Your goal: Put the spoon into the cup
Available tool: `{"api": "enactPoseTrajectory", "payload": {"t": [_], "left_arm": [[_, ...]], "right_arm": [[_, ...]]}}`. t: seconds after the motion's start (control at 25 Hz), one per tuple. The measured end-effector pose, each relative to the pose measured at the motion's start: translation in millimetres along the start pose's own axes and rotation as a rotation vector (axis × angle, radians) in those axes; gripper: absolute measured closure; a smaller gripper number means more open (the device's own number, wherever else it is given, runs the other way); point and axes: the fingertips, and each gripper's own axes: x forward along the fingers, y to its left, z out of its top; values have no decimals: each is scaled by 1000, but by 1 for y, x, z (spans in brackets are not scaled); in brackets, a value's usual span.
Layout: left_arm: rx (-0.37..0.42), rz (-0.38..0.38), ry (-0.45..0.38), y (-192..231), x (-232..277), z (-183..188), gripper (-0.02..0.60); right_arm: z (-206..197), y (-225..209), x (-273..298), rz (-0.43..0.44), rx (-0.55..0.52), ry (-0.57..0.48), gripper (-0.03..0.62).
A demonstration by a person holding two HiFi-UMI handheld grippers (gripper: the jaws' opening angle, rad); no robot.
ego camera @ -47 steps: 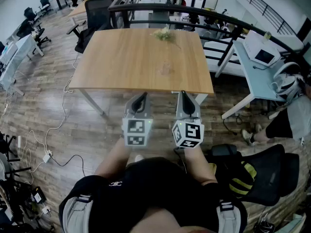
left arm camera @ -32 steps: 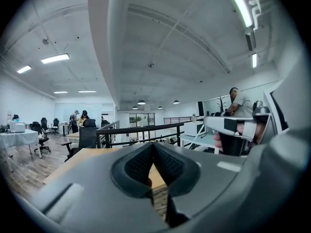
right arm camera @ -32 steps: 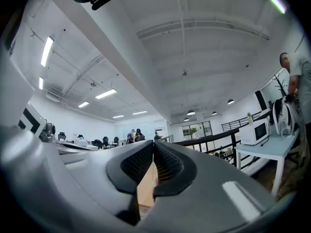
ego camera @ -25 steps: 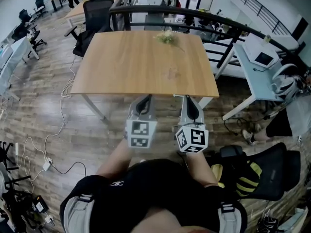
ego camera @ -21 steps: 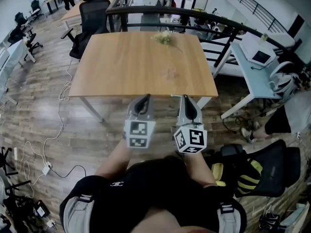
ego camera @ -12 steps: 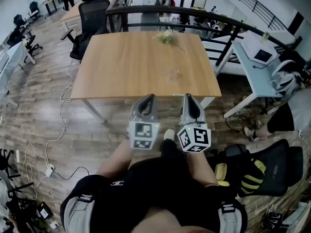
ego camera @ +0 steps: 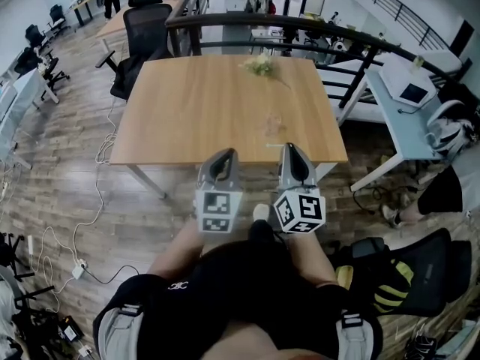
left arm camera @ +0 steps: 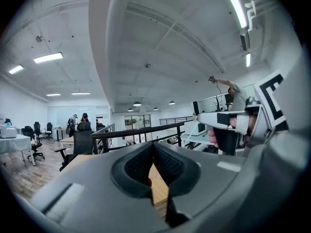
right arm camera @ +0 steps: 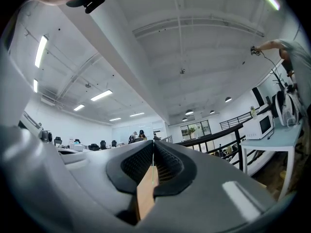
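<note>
A wide wooden table [ego camera: 187, 103] is filling the middle of the scene. A black office chair [ego camera: 146, 28] is standing at its far left corner, and a white desk [ego camera: 401, 115] is sitting off to the right. A person is standing at the near edge of the table, holding both grippers level and side by side. The left gripper [ego camera: 224, 156] is showing its jaws pressed together with nothing between them, and the right gripper [ego camera: 292, 150] likewise. A faint clear cup [ego camera: 274, 124] is sitting on the table right of the middle, beyond the right gripper. A small bunch of flowers [ego camera: 259, 65] is lying near the far edge. The spoon is too small to make out.
</note>
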Motion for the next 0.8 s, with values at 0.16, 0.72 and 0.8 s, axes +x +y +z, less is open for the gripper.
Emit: {"api": "enactPoseTrajectory", "payload": {"t": [0.16, 0.72, 0.8], "left_arm": [[-8, 8, -1, 6, 27, 0, 571], [17, 8, 19, 22, 147, 8, 571], [22, 13, 19, 25, 165, 11, 571]], "right_arm": [[-2, -14, 24, 1, -25, 0, 583], [-9, -74, 125, 35, -13, -19, 583], [-9, -83, 141, 45, -13, -20, 583]]}}
